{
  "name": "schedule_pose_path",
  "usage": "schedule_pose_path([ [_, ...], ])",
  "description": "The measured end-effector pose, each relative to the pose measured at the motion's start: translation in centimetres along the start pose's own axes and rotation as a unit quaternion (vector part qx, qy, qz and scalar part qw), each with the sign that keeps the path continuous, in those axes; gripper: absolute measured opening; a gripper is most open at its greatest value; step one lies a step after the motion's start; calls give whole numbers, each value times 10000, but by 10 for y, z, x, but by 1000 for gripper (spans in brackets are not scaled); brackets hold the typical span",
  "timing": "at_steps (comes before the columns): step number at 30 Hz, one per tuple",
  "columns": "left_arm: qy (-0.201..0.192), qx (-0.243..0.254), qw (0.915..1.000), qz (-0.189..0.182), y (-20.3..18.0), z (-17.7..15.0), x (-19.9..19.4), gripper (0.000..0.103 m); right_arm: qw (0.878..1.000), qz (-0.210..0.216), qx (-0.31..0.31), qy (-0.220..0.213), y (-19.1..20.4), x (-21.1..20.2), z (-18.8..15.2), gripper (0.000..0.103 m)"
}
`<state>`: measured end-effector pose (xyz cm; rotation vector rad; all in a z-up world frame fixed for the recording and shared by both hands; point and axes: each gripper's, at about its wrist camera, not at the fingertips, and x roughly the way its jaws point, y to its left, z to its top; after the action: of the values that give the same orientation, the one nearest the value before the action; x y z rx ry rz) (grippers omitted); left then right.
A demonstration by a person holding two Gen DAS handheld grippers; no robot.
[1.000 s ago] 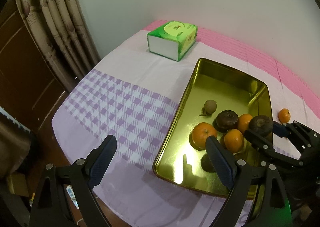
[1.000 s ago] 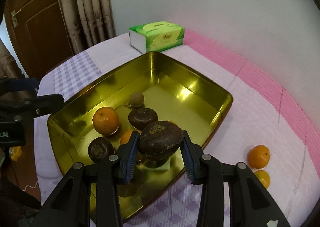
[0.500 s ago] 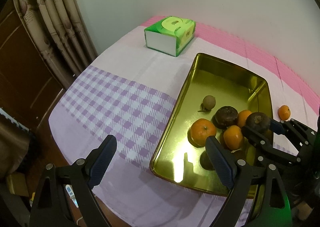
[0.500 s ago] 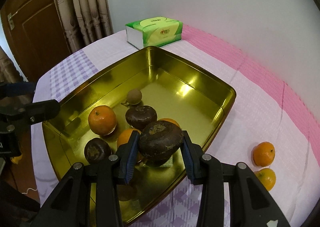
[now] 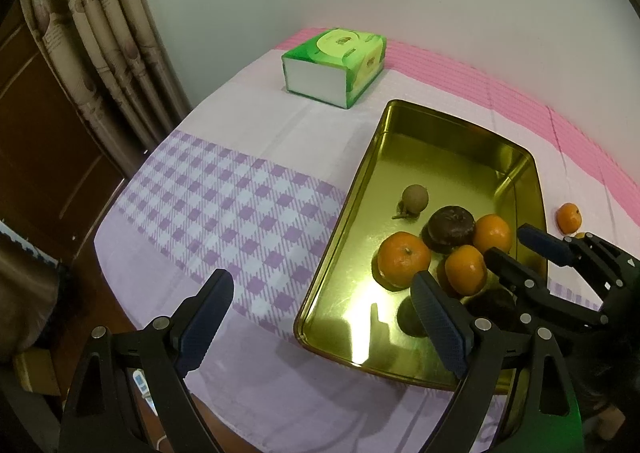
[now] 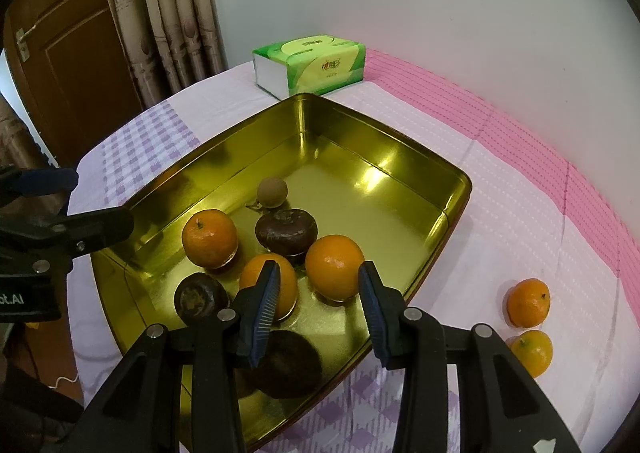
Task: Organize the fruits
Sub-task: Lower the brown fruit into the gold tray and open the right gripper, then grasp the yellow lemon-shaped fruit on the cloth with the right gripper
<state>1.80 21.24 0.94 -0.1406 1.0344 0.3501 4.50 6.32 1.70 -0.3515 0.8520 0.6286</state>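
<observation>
A gold metal tray (image 6: 384, 157) (image 5: 460, 125) holds three oranges (image 6: 210, 239), three dark brown fruits and a small tan fruit (image 6: 272, 192). My right gripper (image 6: 318, 307) is open and empty just above the tray's near end. One dark brown fruit (image 6: 290, 363) lies in the tray below its left finger. Two oranges (image 6: 528, 303) lie on the cloth right of the tray. My left gripper (image 5: 324, 313) is open and empty over the cloth at the tray's left corner. The right gripper also shows in the left wrist view (image 5: 524, 249).
A green tissue box (image 6: 310, 65) (image 5: 336, 65) stands on the table behind the tray. A wall runs along the far side. Curtains (image 6: 168, 13) and a wooden door (image 6: 68, 65) stand to the left, past the table edge.
My right gripper has opened and let go of the dark brown fruit, which now lies in the tray. The left gripper has hardly moved.
</observation>
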Motion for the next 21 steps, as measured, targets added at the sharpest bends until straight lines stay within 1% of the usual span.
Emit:
schedule_pose_path([
  [6,1,66,10000,13,-3,0,1,90,9998,9,87,-166,-4,-11,2,39],
  [11,2,75,10000,6,-3,0,1,90,9991,-50,270,-330,-19,-25,1,39],
  [16,4,99,10000,-5,-4,1,1,90,9973,-352,499,-410,-50,-43,-9,39],
  [21,9,126,9999,-8,-6,1,0,90,9940,-700,777,-312,-93,-51,-28,41],
])
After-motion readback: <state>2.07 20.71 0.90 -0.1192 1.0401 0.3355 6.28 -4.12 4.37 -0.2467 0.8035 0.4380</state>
